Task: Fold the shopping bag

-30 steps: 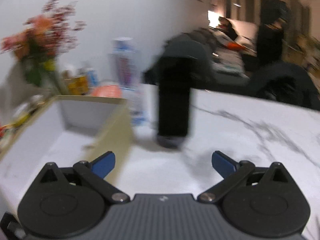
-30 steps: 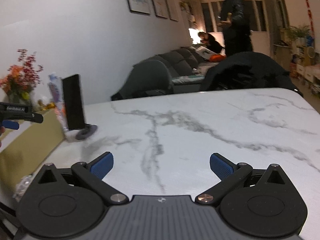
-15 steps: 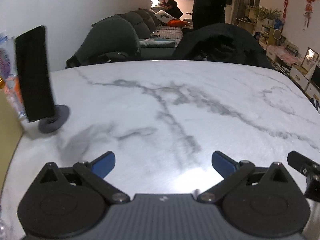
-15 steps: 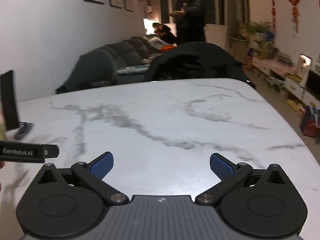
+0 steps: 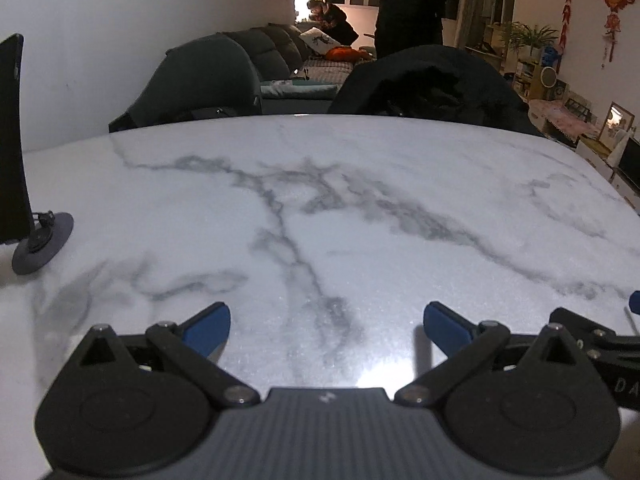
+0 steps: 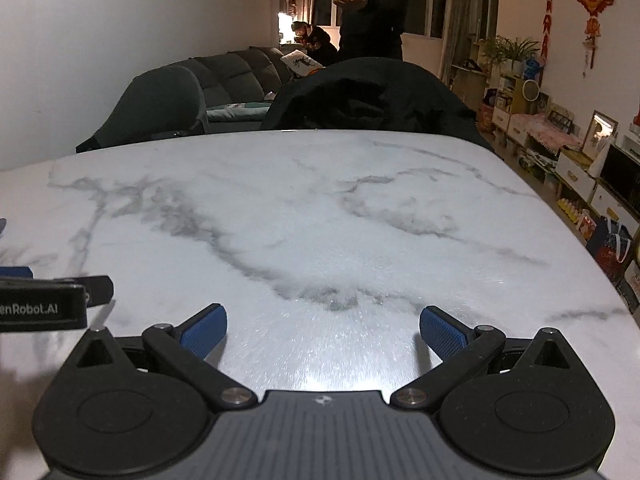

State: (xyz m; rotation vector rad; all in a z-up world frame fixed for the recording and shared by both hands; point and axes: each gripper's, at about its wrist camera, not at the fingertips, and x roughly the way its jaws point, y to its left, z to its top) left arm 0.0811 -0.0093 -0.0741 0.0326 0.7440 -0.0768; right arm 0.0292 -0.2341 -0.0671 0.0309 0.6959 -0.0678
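No shopping bag shows on the white marble table in either view. My left gripper hangs low over the table's near side, open, with nothing between its blue pads. My right gripper is open too and holds nothing above the marble table. The two grippers sit side by side. Part of the right gripper's body pokes into the left wrist view at the right edge. The left gripper's body enters the right wrist view from the left.
A black phone on a round stand is at the table's left edge. Behind the far edge stand a grey chair and a chair draped with a black coat. A person stands beyond, near a sofa.
Both grippers have swung to the right. The box and flowers at the left have left the left wrist view, and the phone stand has slid out of the right wrist view.
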